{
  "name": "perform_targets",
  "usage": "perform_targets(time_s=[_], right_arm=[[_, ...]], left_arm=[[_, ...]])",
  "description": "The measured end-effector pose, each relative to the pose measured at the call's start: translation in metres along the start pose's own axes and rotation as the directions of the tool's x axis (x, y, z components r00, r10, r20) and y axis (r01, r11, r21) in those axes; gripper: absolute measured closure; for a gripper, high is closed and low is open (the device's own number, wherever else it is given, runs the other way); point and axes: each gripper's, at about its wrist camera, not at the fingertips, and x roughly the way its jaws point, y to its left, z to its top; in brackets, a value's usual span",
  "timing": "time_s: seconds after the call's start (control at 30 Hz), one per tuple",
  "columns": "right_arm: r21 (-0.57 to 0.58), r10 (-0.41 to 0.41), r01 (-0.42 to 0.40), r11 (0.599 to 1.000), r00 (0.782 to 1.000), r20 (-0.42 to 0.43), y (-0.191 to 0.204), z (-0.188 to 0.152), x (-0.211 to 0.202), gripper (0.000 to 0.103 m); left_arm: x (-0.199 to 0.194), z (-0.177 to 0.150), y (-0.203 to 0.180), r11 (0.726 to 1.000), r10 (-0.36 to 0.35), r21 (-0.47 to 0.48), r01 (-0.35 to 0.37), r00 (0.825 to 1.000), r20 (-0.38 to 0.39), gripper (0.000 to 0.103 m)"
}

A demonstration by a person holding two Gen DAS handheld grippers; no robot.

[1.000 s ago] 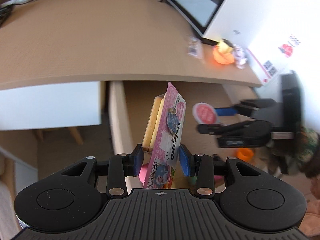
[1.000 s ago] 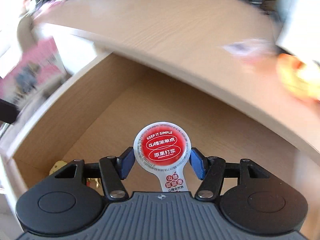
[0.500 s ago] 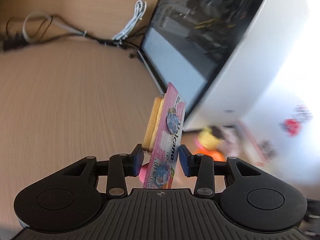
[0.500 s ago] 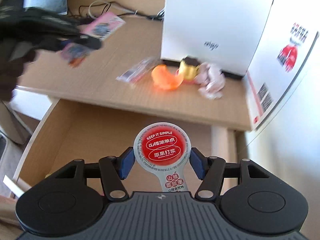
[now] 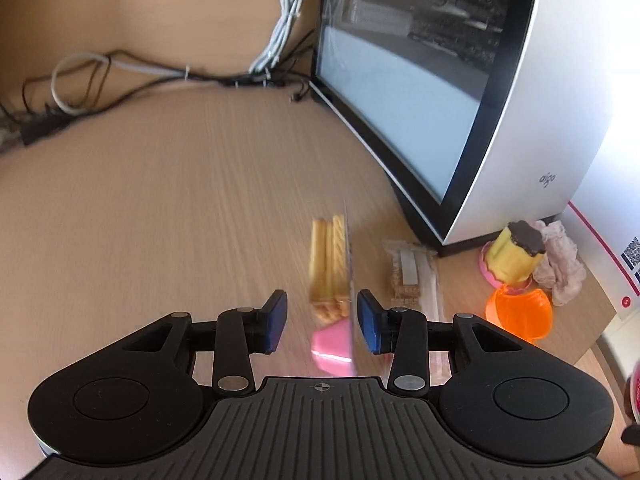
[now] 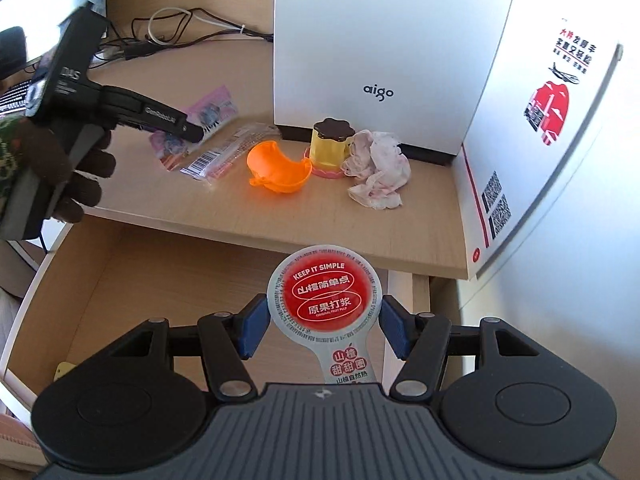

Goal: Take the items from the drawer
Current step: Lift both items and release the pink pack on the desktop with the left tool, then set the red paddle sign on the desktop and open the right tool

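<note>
A pink snack pack of wafer sticks [image 5: 330, 268] shows edge-on and blurred between the jaws of my left gripper [image 5: 321, 320]. A gap separates it from the left pad, so the jaws stand open around it over the desk top [image 5: 160, 220]. In the right wrist view the pack [image 6: 212, 110] lies tilted just past the left gripper [image 6: 160, 116], which a gloved hand [image 6: 76, 172] holds. My right gripper [image 6: 322, 320] is shut on a round red-lidded snack cup [image 6: 323, 290], above the open wooden drawer [image 6: 120, 264] at the desk's front edge.
On the desk are a clear sachet [image 6: 224, 156], an orange bowl [image 6: 280, 168], a yellow pudding toy [image 6: 330, 140] and a crumpled wrapper [image 6: 378, 168]. Behind them stand a white computer case [image 6: 380, 40] and a printed carton [image 6: 540, 140]. Cables [image 5: 120, 68] lie at the back. A small yellow item [image 6: 64, 368] sits in the drawer.
Both hands moved from the drawer up towards the desk top. The pink pack, gripped upright before, now sits loose and edge-on between the left pads. The red cup stays gripped.
</note>
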Motion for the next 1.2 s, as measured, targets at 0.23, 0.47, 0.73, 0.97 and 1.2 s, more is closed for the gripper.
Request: perform_targets(time_s=[0.23,0.47,0.73,0.97,1.2], right_arm=[[-0.011,-0.018,0.018,1.0,0.998,0.062,-0.009,0.018,0.009,0.043],[0.098,-0.109,0.088,0.991,0.967,0.231,-0.035,0.064,0.034,0.043],[0.124,-0.191,0.167,0.978,0.957,0.218,-0.045,0.07,0.12,0.043],[0.139,-0.186,0.156,0.978,0.953,0.239,-0.046,0.067,0.122,0.042],[0.185,-0.185,0.125,0.975,0.914,0.36,-0.037,0.053,0.058,0.039]], left_arm=[[-0.036,0.001,0.001,0.998,-0.006,-0.059,0.01,0.997,0.073,0.061],[-0.083,-0.042,0.018,0.99,-0.086,-0.108,0.09,0.995,0.041,0.061],[-0.092,-0.102,0.016,0.992,-0.108,-0.079,0.097,0.982,-0.153,0.061],[-0.094,-0.131,0.015,0.991,-0.134,-0.03,0.131,0.958,-0.254,0.061],[-0.091,-0.128,0.02,0.975,-0.156,0.089,0.202,0.916,-0.369,0.061]])
